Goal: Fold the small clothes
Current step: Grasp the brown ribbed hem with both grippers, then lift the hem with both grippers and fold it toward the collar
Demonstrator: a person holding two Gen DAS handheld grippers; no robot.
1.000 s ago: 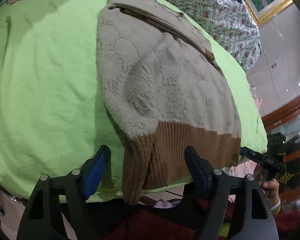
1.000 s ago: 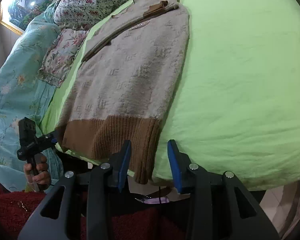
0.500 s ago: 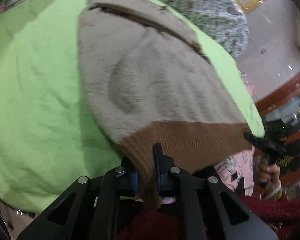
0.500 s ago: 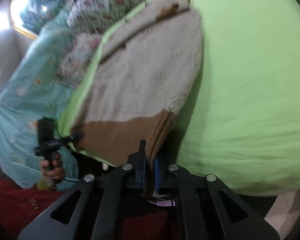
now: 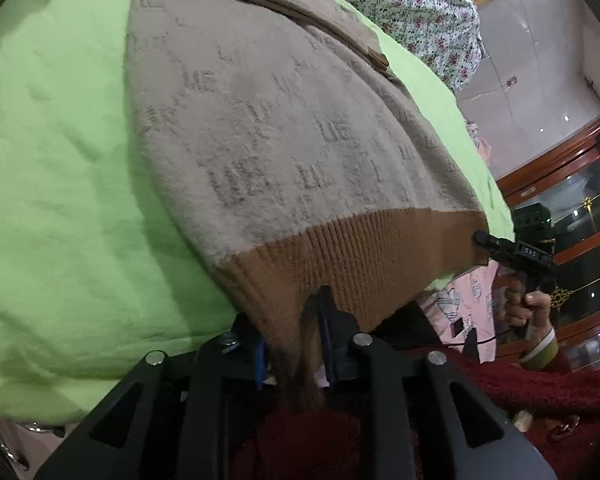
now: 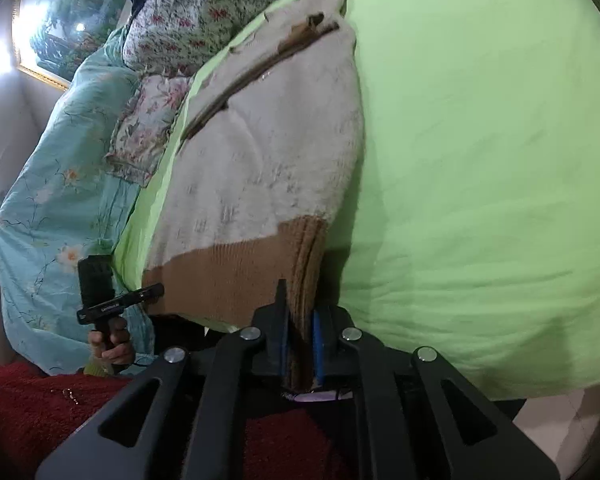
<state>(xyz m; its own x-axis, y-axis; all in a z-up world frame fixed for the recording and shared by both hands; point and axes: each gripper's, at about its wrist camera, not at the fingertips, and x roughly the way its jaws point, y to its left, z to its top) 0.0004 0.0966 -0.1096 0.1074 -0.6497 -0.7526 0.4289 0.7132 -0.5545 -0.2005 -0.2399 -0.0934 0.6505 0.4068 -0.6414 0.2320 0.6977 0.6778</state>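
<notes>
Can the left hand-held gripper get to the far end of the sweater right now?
Probably not: the left hand-held gripper is clamped on the sweater's brown hem, so it would have to let go first.

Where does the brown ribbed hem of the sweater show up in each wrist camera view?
Left wrist view: brown ribbed hem runs across lower centre, its near corner in the left tongs.
Right wrist view: hem sits lower left of centre, its corner in the right tongs.
Shared landmark: green bedsheet.

Home bedroom, bed with green sheet (image 6: 480, 140), floral pillows (image 6: 204, 12) (framed painting (image 6: 48, 32) behind); wooden cabinet (image 5: 572, 184)
</notes>
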